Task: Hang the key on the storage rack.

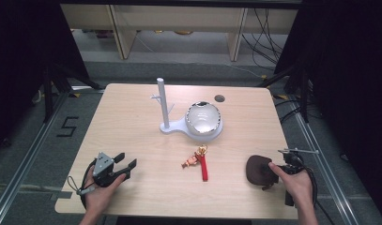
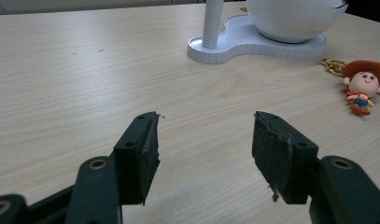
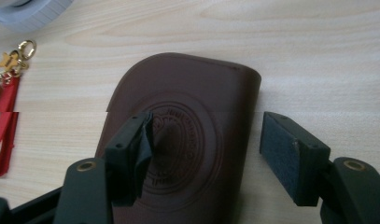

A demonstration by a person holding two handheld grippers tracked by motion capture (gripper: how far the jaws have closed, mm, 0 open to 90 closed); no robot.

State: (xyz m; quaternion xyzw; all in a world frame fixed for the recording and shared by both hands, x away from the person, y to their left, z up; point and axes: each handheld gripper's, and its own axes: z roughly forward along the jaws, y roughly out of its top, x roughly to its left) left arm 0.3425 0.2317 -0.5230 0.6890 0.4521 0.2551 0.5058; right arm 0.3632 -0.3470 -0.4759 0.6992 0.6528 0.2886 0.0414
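A brown leather pouch (image 1: 259, 169) with a round embossed stamp lies flat at the table's front right. My right gripper (image 1: 274, 177) is at its right edge. In the right gripper view the jaws stand apart over the pouch (image 3: 187, 107): the left pad is above the stamp and the right pad is past the pouch's edge, neither pressing; the right gripper (image 3: 206, 135) is open. A keychain (image 1: 200, 161) with a small cowboy doll (image 2: 363, 84) and a red strap (image 3: 5, 116) lies at mid-table. My left gripper (image 1: 126, 160) rests at the front left, open with nothing between its pads (image 2: 204, 135).
A white stand (image 1: 179, 127) with an upright post (image 1: 162, 101) and a glossy round bowl (image 1: 203, 117) on its base sits behind the keychain. A dark round hole (image 1: 219, 98) marks the far table edge. Bare wood lies between the two hands.
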